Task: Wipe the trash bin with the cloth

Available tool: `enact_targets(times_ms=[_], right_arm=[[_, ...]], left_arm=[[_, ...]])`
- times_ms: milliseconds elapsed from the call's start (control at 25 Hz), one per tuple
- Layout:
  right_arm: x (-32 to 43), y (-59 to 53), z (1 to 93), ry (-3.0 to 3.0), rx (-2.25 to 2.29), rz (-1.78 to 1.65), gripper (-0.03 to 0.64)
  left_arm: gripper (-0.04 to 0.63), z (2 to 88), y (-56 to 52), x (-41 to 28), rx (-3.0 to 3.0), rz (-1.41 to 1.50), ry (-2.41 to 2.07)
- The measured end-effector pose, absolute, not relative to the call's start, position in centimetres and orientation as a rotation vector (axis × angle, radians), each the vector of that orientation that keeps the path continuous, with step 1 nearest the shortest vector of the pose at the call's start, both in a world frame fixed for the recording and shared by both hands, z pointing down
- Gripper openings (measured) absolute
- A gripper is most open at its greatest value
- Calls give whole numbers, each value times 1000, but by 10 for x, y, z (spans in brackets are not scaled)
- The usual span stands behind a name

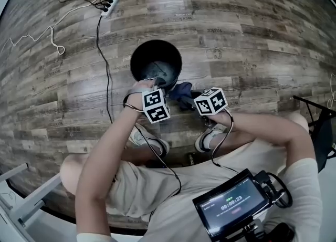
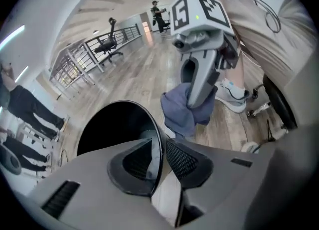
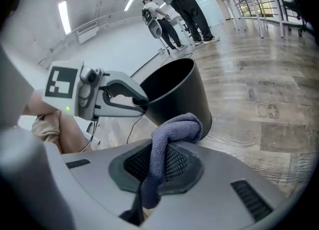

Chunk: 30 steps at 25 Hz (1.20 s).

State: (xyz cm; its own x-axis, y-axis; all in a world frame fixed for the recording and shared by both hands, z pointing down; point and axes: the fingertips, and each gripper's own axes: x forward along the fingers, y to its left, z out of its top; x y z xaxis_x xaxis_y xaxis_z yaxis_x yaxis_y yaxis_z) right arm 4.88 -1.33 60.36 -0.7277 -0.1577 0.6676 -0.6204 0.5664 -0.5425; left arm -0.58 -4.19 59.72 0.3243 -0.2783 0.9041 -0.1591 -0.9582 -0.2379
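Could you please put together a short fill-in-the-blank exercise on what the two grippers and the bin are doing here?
1. The left gripper is clamped on the ____ of the black trash bin.
2. The right gripper is shut on a blue-grey ____.
3. The trash bin stands on a ____ floor.

Missing words: rim; cloth; wooden.

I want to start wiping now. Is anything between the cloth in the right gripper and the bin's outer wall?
Nothing visible does. The cloth, pinched in the right gripper, is beside the trash bin with only open air between them. The left gripper clamps the rim further round, clear of that path.
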Motion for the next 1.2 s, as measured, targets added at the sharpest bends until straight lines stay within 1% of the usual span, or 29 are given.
enact_targets(times_ms=[120, 240, 520, 840, 1200], right_arm=[[39, -16, 576, -2280, 624, 1071, 26], [34, -15, 555, -2294, 634, 1078, 26], [16, -17, 535, -2305, 638, 1134, 26], [-3, -30, 566, -2276, 626, 1122, 26], [4, -29, 616, -2223, 578, 1028, 26]], left_arm=[[107, 604, -36, -22, -2355, -1797, 301], [107, 618, -35, -40, -2207, -1867, 278], [98, 625, -40, -46, -2096, -1852, 270], [81, 623, -25, -22, -2171, -1795, 247], [72, 624, -23, -21, -2202, -1813, 218]])
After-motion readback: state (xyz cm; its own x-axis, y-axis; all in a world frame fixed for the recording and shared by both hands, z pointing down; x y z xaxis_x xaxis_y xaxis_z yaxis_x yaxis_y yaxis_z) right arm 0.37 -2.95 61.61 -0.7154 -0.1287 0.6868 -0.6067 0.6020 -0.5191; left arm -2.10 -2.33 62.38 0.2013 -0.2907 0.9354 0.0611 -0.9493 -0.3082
